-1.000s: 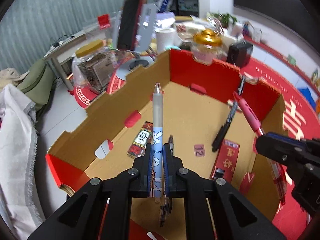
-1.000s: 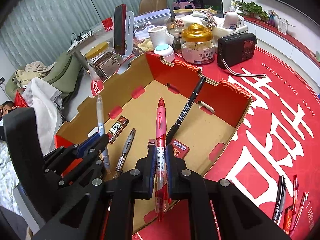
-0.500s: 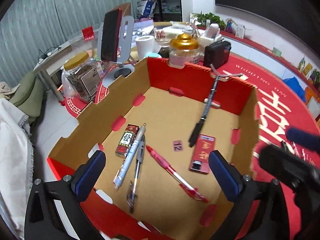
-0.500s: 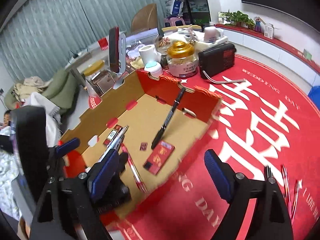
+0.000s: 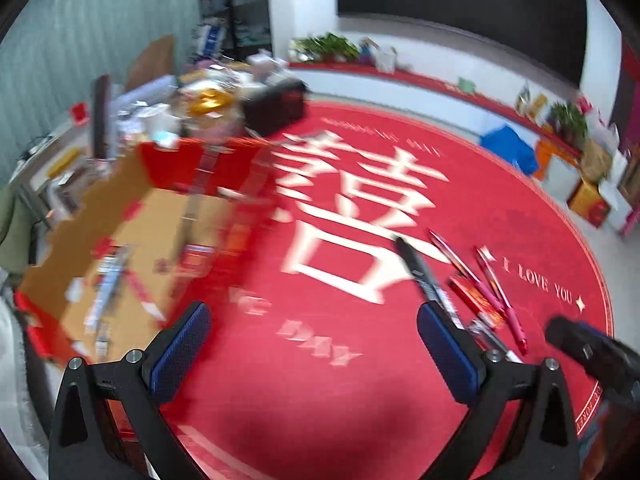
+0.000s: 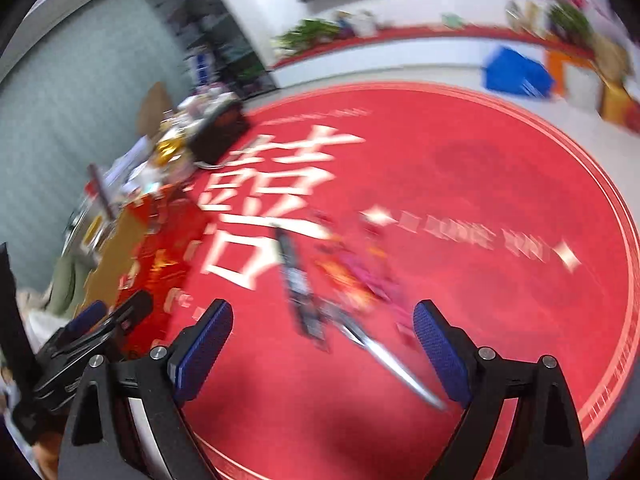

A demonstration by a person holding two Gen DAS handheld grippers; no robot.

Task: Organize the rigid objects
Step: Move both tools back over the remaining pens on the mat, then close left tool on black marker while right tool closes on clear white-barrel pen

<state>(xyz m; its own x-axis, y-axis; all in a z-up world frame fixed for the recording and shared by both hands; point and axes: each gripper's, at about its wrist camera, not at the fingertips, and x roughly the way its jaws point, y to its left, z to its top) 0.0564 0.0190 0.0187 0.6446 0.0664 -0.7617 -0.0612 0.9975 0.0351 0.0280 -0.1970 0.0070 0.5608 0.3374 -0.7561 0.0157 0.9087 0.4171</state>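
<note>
Both tools empty: left tool (image 5: 314, 346) jaws wide, right tool (image 6: 323, 344) just opened. Several pens in box (image 5: 132, 216), far left. Loose pens (image 5: 472, 284) on the red mat at right, still to collect.

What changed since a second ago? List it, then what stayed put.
Both grippers let go: the left gripper dropped its blue pen and the right gripper its red pen into the box, and their jaws have just been opening, nothing between them. Both views swung away from the box toward the pens on the red mat. The box and those loose pens stayed put.
</note>
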